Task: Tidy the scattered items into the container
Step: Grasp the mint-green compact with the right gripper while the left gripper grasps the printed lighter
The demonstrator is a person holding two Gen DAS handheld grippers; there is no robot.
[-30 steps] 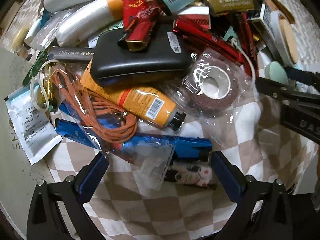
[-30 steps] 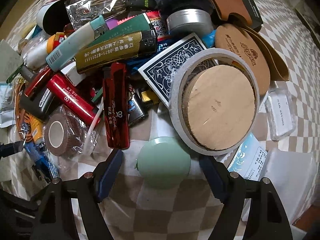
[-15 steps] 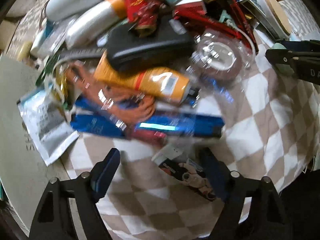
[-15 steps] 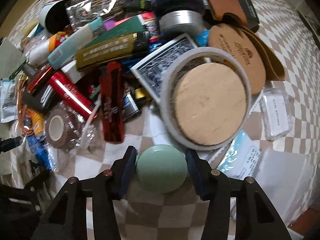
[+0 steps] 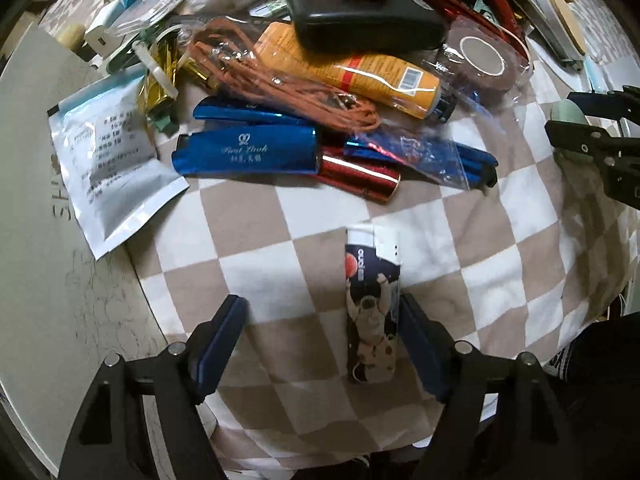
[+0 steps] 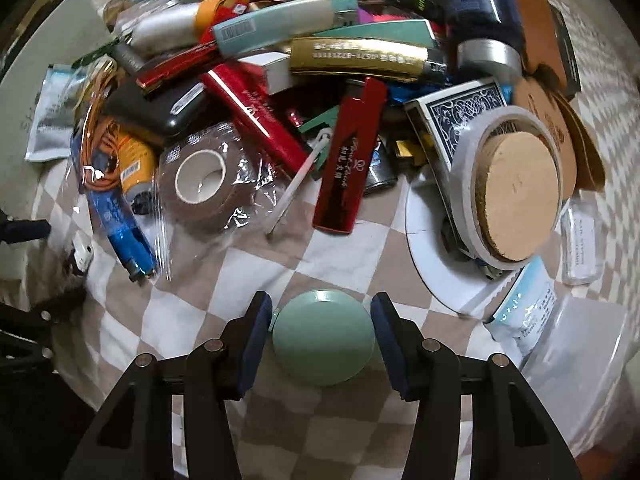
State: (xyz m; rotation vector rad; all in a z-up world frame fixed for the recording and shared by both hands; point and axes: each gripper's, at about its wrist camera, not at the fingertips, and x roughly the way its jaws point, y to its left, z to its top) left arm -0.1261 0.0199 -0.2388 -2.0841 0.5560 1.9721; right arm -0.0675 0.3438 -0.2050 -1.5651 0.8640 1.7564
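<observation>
Left gripper (image 5: 322,338) gapes wide, the astronaut lighter (image 5: 373,304) lying on the checkered surface (image 5: 248,248) against its right finger, while right gripper (image 6: 320,334) clamps the green disc (image 6: 324,336).

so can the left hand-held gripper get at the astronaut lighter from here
Probably yes: the astronaut lighter lies alone on the checked cloth, already between the open fingers of the left hand-held gripper, beside the right finger.
</observation>
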